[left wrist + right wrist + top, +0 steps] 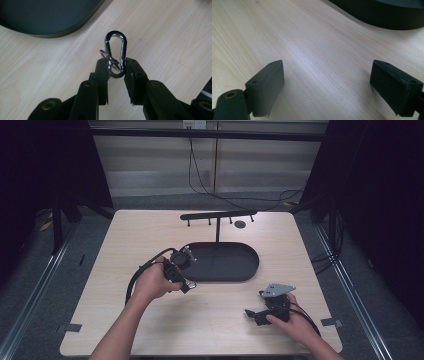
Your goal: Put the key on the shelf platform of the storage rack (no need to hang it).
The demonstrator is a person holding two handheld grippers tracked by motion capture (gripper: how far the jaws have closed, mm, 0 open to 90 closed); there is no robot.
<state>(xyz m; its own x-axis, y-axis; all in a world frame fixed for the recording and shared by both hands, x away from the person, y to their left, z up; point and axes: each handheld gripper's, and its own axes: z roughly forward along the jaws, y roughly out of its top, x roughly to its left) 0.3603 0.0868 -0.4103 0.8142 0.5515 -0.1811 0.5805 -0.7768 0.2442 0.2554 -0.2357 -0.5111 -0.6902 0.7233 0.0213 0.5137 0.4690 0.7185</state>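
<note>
the left gripper [117,65] is clamped on the lower end of a silver carabiner [115,53], held above the table [150,230] by the black tray's [250,265] near left edge. the right gripper [327,82] rests wide open, empty, near the table's near right corner. carrying step, likely; next it needs a hook on the rack [218,215].

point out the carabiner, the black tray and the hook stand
carabiner [116,53], left gripper view, on its silver loop
black tray [220,262], high view, on its bare floor
hook stand [218,215], high view, on its top bar

tray [250,270] blocks centre (rack [218,214] behind)
</note>
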